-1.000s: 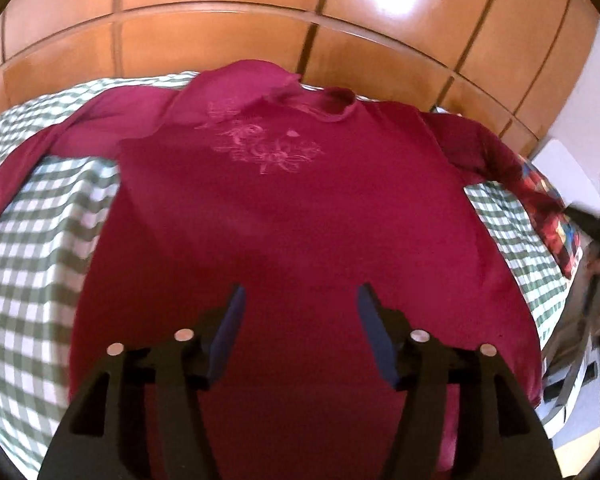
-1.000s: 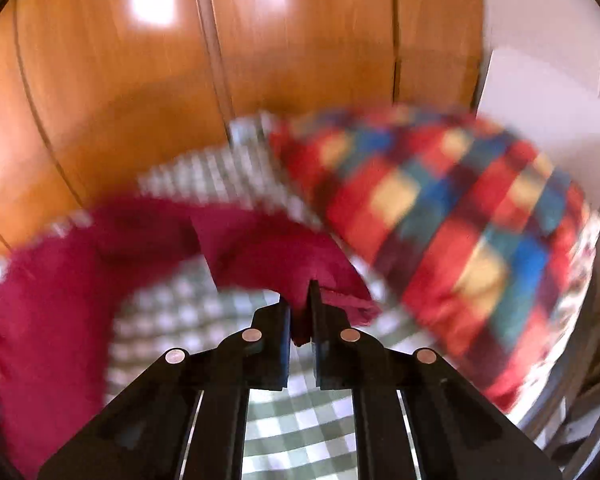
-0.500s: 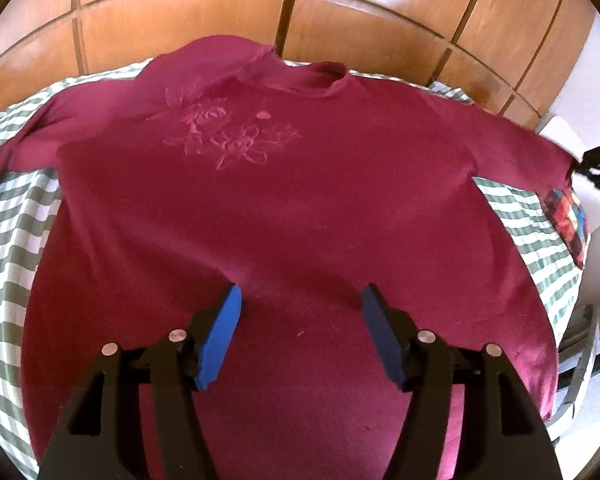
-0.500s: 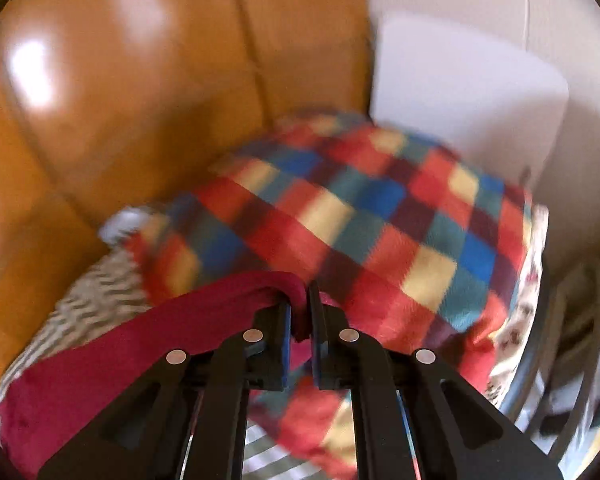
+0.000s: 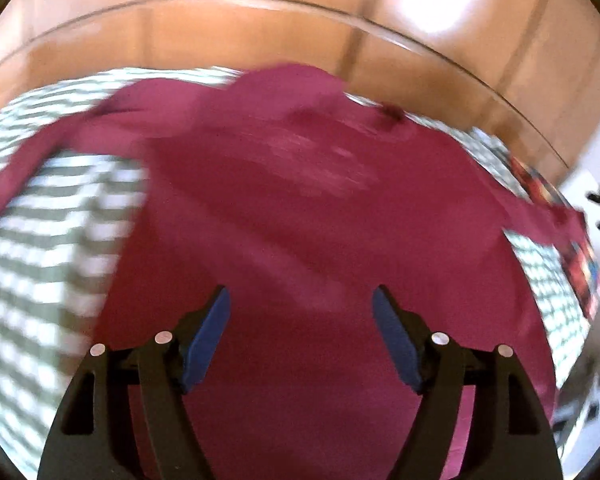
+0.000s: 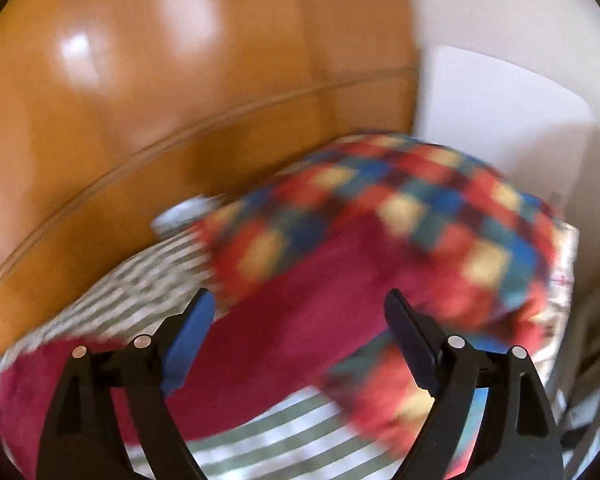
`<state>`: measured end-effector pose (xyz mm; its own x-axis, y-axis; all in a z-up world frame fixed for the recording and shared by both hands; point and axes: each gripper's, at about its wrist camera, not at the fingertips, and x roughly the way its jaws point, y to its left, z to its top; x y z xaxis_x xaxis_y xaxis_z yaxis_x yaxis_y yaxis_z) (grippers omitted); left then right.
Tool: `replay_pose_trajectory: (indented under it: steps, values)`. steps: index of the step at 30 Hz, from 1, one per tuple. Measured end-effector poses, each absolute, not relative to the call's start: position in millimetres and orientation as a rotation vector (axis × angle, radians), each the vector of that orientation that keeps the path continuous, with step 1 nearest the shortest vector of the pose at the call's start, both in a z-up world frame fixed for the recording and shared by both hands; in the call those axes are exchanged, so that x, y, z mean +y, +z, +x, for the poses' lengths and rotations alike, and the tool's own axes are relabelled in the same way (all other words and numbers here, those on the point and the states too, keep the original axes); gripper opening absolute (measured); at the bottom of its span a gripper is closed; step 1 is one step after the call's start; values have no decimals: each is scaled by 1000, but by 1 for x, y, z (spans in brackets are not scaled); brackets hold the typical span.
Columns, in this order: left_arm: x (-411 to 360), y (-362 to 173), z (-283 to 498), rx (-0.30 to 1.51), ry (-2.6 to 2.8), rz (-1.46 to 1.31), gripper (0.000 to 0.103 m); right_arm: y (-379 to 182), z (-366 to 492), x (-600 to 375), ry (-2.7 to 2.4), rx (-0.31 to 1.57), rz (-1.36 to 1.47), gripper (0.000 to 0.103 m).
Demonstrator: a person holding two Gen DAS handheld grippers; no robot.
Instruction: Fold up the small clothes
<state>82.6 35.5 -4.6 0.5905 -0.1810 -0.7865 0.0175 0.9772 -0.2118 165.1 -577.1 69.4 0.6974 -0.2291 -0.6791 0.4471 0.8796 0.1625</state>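
Your left gripper (image 5: 300, 312) hangs above the lower middle of the shirt (image 5: 308, 240), its jaws opening, the blue pads (image 5: 206, 340) well apart and clamping nothing; only flat red cloth shows in the gap below them. The shirt lies spread front up on the checked sheet (image 5: 52, 248), collar towards the wooden panels (image 5: 260, 32), a pale print blurred across the chest. One sleeve runs out to the left edge of that view over the green-and-white checks, the other stretches to the right as far as the quilt (image 5: 580, 272). Your right gripper (image 6: 300, 316) is also opening, jaws wide, with nothing pinched. In its view the red sleeve (image 6: 292, 320) lies loose under the gap, resting partly on the sheet (image 6: 260, 440) and partly against the plaid quilt (image 6: 420, 216), which is bunched up behind it. You cannot tell from the blur whether the sleeve end touches either pad. A white board (image 6: 500, 120) stands against the wall behind the quilt, beside the wooden panels (image 6: 140, 120). Both views are smeared.
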Motion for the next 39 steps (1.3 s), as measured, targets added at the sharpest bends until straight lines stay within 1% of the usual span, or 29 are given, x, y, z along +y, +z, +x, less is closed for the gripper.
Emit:
replay_pose_trajectory:
  steps: [2, 7, 11, 12, 14, 18, 22, 23, 24, 25, 27, 28, 30, 32, 34, 36, 39]
  values:
    - [65, -1, 77, 916, -25, -201, 75, 60, 177, -520, -241, 736, 291, 86]
    - [175, 4, 56, 893, 297, -254, 76, 17, 201, -370, 81, 844, 211, 86]
    - [237, 8, 41, 863, 550, -129, 77, -17, 208, -283, 209, 925, 170, 86]
    - [248, 8, 40, 855, 573, -88, 82, -24, 209, -267, 220, 937, 152, 86]
    - [252, 6, 45, 843, 566, 24, 83, -40, 209, -240, 223, 952, 113, 86]
    - [244, -11, 77, 836, 471, 206, 84, -59, 212, -221, 168, 927, 46, 92]
    - [253, -29, 127, 884, 448, 243, 81, -64, 216, -221, 170, 922, 35, 96]
    - [258, -34, 136, 900, 446, 239, 76, -64, 216, -223, 171, 922, 37, 97]
    - [265, -40, 147, 923, 446, 233, 64, -64, 216, -223, 172, 921, 33, 98]
    - [271, -44, 153, 944, 432, 215, 55, -63, 215, -223, 171, 919, 25, 99]
    - [283, -47, 166, 973, 390, 145, 16, -60, 212, -222, 161, 917, 9, 99]
    - [283, -46, 167, 975, 390, 140, 5, -61, 211, -221, 160, 917, 6, 99]
    - [290, -30, 166, 966, 356, 58, 4, -61, 210, -222, 160, 916, 10, 99]
    - [302, -9, 159, 935, 300, -80, 4, -61, 211, -222, 159, 915, 8, 99]
    - [319, 26, 144, 866, 222, -245, 4, -61, 210, -221, 157, 914, 7, 99]
    - [336, 55, 133, 799, 178, -352, 3, -61, 210, -221, 157, 912, 7, 99]
    - [355, 92, 123, 716, 161, -435, 3, -62, 210, -222, 158, 909, 4, 99]
